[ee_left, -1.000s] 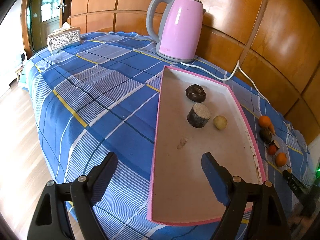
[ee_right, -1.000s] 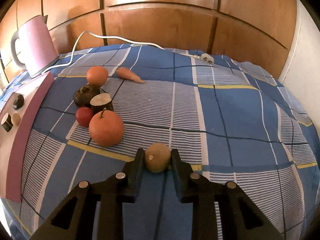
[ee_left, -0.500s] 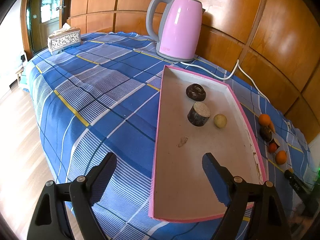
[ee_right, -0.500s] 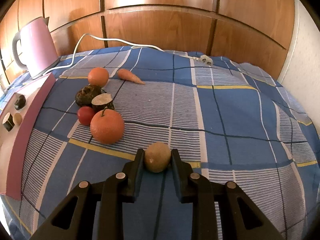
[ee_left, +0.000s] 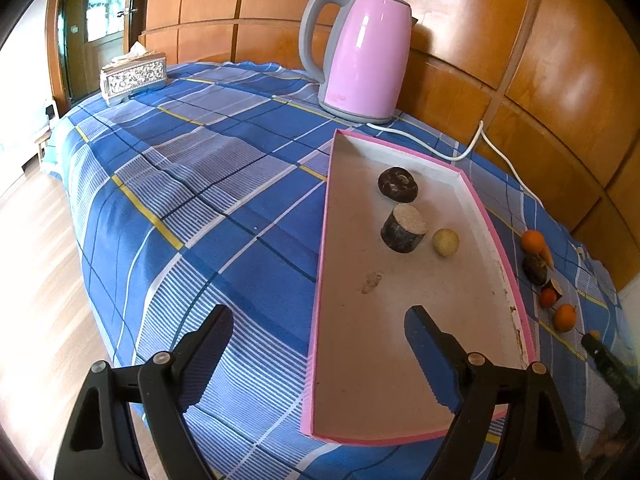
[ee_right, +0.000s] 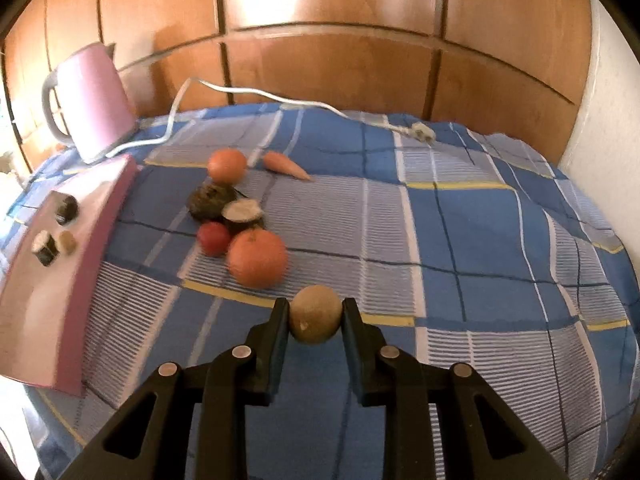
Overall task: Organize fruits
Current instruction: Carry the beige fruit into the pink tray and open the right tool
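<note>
My right gripper [ee_right: 315, 312] is shut on a small tan round fruit [ee_right: 316, 312] and holds it above the blue checked cloth. Ahead lie a large orange [ee_right: 258, 258], a red fruit [ee_right: 213, 238], two dark fruits [ee_right: 210, 200], a smaller orange [ee_right: 227, 165] and a carrot [ee_right: 285, 164]. The pink-rimmed tray [ee_left: 420, 320] holds two dark fruits [ee_left: 398, 184] and a pale round fruit [ee_left: 445, 242]; it also shows in the right wrist view [ee_right: 44, 304]. My left gripper [ee_left: 318, 332] is open and empty over the tray's near left rim.
A pink kettle [ee_left: 360, 52] stands behind the tray, its white cord [ee_right: 256, 96] trailing across the cloth to a plug. A silver tissue box [ee_left: 134, 76] sits at the far left corner. Wooden wall panels back the table. The floor lies left.
My right gripper has lifted the tan fruit and swung left toward the tray. The left gripper has barely moved.
</note>
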`<state>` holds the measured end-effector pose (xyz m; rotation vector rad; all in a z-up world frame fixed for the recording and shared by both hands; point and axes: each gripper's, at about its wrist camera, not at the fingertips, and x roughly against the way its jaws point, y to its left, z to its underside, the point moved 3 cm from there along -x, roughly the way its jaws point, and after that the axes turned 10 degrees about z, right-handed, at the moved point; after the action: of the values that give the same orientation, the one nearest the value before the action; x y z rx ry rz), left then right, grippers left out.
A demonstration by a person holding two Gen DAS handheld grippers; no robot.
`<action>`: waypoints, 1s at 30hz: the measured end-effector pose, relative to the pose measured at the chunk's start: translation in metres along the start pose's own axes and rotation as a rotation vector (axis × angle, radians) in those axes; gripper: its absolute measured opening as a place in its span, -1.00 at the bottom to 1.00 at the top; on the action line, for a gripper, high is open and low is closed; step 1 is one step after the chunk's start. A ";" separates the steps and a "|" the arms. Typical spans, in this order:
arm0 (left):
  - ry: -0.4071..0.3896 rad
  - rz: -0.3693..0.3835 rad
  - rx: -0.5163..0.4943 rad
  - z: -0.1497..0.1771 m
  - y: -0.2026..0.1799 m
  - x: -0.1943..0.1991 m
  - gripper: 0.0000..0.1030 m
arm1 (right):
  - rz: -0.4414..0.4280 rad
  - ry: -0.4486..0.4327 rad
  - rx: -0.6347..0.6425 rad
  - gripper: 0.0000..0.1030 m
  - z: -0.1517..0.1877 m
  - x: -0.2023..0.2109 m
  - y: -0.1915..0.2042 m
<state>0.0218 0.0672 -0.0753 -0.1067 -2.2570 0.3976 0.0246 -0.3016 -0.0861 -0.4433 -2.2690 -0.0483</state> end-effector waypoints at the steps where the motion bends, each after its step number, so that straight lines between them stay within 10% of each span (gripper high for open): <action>1: 0.000 -0.001 0.000 0.000 0.000 0.000 0.71 | -0.013 -0.007 0.004 -0.49 -0.002 0.003 0.003; 15: 0.002 -0.007 0.035 -0.002 0.013 -0.004 0.74 | -0.364 -0.036 0.268 -0.49 -0.039 0.035 0.154; 30: 0.013 -0.012 0.044 -0.003 0.016 -0.008 0.74 | -0.329 0.007 0.362 -0.36 -0.034 0.017 0.207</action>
<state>0.0279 0.0816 -0.0844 -0.0724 -2.2332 0.4381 0.1073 -0.1086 -0.0732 0.1205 -2.2584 0.1911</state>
